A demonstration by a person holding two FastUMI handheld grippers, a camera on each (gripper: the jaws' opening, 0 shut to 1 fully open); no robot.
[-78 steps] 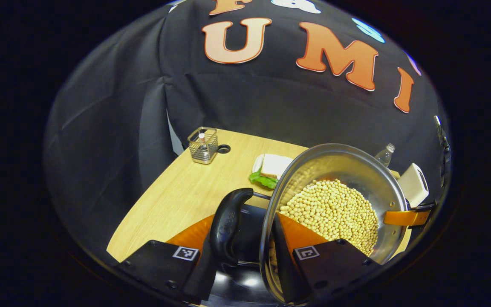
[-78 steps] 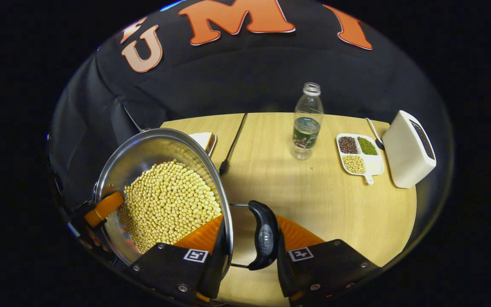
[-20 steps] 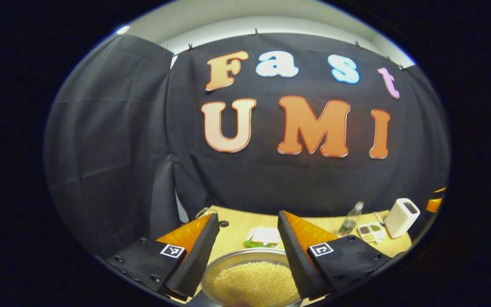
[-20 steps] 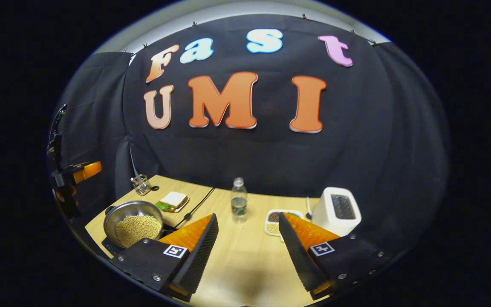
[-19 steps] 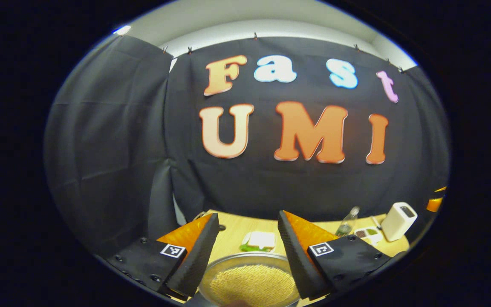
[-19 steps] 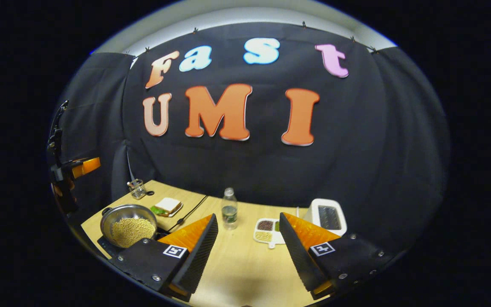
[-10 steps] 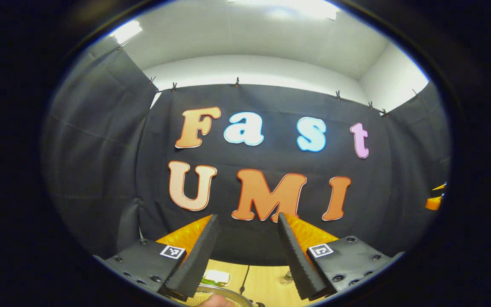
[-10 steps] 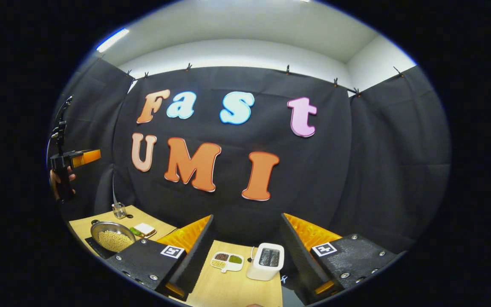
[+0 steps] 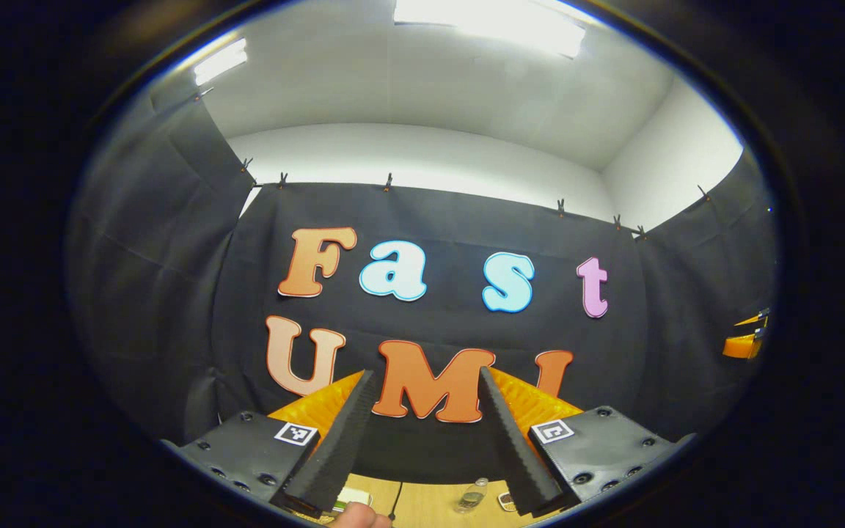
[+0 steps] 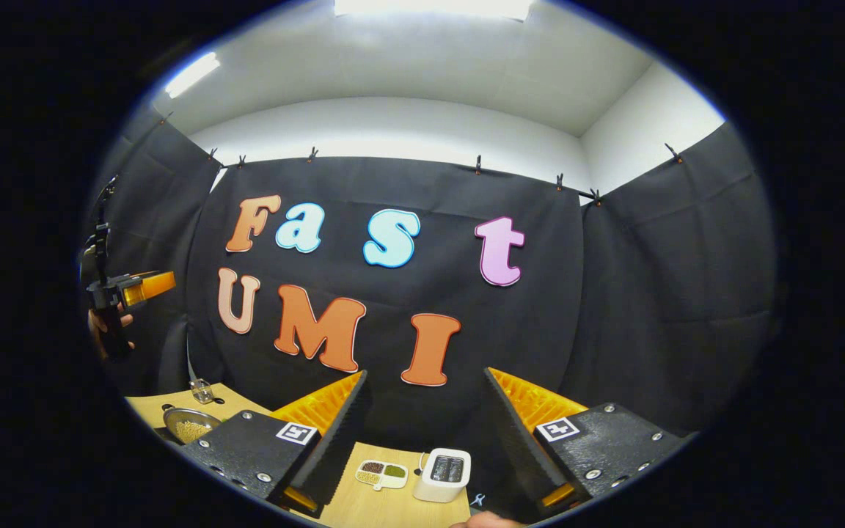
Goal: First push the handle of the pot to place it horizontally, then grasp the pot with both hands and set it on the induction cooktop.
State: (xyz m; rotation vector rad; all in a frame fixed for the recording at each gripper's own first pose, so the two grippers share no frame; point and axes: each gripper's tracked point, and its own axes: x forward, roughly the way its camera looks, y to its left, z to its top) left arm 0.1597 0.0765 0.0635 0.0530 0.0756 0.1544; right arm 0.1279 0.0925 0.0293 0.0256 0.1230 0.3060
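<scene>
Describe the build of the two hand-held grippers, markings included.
Each hand-held gripper, left and right, has two wedge-shaped fingers with ribbed inner faces on black bolted blocks, each bearing a square black-and-white tag. The right gripper view also shows the left one's dark handle in a hand.

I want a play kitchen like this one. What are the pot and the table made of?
The pot looks like shiny metal, probably steel: its rim glints silver around the pale beans. The table looks like light wood, with a matte yellowish top; it could be laminate.
</scene>
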